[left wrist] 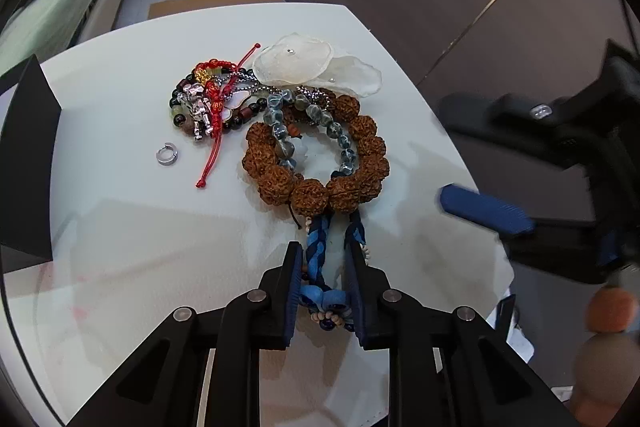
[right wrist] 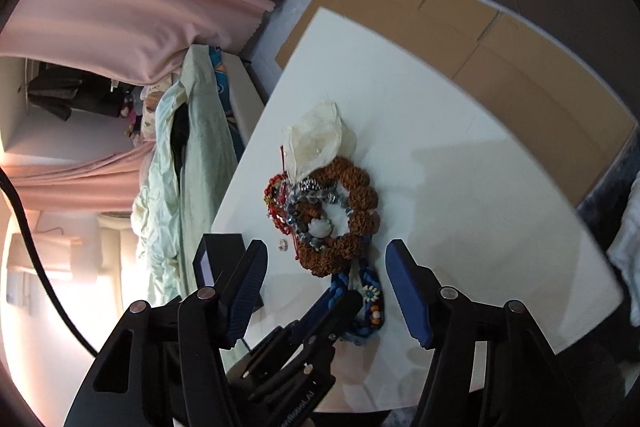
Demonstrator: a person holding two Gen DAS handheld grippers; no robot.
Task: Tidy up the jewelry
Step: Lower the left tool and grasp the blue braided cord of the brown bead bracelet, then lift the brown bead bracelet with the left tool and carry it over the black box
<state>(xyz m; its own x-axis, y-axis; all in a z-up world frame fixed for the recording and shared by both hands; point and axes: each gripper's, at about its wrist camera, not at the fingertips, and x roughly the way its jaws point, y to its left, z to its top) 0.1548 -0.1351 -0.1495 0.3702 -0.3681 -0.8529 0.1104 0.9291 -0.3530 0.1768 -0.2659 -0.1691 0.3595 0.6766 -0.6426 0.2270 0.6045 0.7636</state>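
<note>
Your left gripper (left wrist: 325, 259) had its 2 jaws drawn in narrow around the blue braided bracelet (left wrist: 318, 247), the pads pressing its cord from both sides near the table's (left wrist: 120, 211) front edge. That bracelet lay touching the big brown seed-bead bracelet (left wrist: 320, 163), which ringed a blue-grey glazed bead bracelet (left wrist: 308, 131). Just behind them sat 2 sheer white petal pieces (left wrist: 296, 65). To the left of the ring lay a tangle of red cord, dark beads and silver charms (left wrist: 208, 103), and a small silver hoop (left wrist: 167, 154) lay alone nearby. A black box (left wrist: 28, 163) stood at the table's left edge. Your right gripper (right wrist: 326, 279) hung with its jaws wide apart, nothing between the pads, above the left gripper.
</note>
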